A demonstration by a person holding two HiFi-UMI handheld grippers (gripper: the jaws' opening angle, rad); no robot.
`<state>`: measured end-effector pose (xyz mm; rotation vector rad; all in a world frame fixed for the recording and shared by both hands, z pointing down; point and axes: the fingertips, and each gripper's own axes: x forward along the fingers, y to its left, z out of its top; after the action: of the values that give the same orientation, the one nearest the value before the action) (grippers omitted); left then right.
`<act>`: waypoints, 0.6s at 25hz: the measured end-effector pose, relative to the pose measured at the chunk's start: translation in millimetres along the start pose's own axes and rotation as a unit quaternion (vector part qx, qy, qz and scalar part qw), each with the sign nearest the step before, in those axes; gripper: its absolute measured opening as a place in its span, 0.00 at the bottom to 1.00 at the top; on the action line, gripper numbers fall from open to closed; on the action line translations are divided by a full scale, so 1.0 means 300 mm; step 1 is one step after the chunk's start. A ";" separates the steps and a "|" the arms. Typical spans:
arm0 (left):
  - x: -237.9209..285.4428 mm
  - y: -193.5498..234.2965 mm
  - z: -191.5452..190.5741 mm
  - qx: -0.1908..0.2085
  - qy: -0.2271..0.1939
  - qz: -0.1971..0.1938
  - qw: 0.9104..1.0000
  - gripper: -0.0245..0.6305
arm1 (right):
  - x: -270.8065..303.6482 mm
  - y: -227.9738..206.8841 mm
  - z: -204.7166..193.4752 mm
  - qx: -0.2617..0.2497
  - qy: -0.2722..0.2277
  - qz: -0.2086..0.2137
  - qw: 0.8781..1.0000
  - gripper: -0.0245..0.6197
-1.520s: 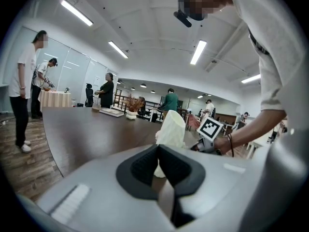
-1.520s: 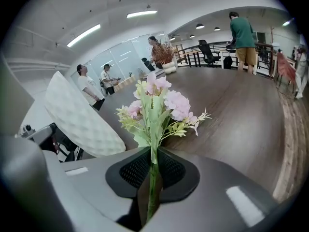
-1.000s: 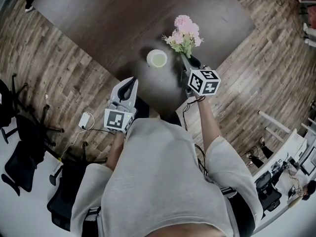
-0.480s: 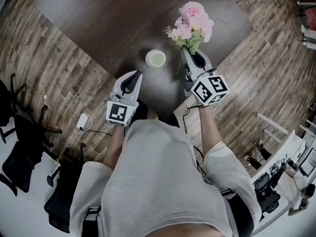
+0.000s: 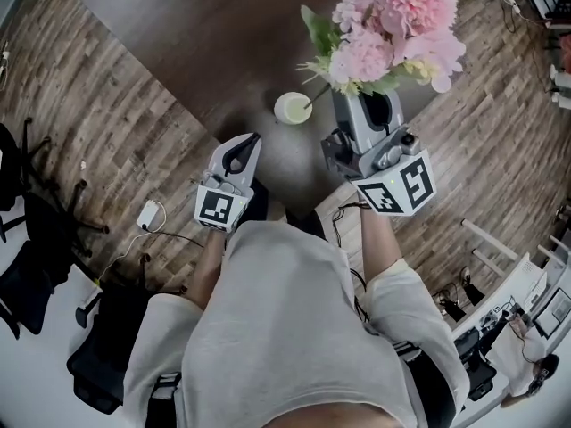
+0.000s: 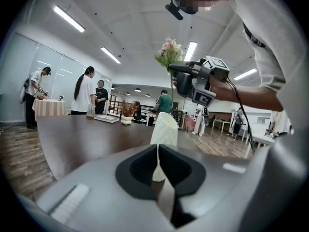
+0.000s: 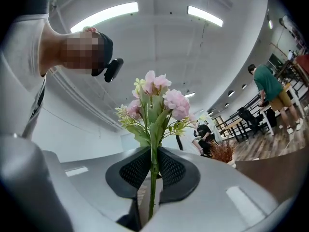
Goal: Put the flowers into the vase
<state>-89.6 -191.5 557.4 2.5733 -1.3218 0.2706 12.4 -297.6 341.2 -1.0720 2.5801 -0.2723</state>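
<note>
Pink flower bunch (image 5: 393, 16) upper right, stem clamped in right gripper (image 7: 153, 166), left gripper (image 5: 244, 145) pinched shut and empty, centre frame, pale vase (image 5: 293, 108) between them on dark table (image 5: 196, 34)

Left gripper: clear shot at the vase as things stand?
Likely yes: the vase stands alone on the table just ahead of the left gripper, nothing between. The right gripper holds the flowers raised, aside. Left jaws are shut, though.

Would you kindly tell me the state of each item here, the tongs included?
vase: upright on the table, no flowers inside.
flowers: out of the vase, held high, stem clamped.
right tongs: shut on the flowers' stem.
left tongs: shut, empty.
</note>
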 end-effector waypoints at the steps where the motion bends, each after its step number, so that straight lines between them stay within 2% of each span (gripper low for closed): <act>1: -0.004 -0.009 0.014 0.001 0.001 0.002 1.000 0.06 | -0.001 0.001 0.003 0.002 0.000 0.002 1.000 0.10; 8: -0.001 -0.048 0.015 -0.002 0.019 0.005 1.000 0.06 | -0.032 -0.054 -0.055 0.005 0.010 -0.001 1.000 0.10; 15: 0.021 -0.087 0.013 -0.015 0.029 0.006 0.999 0.06 | -0.053 -0.101 -0.094 -0.025 0.016 0.000 1.000 0.11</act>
<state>-64.4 -182.8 552.0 2.5150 -1.3106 0.3224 32.1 -306.0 380.0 -1.0926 2.6277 -0.2270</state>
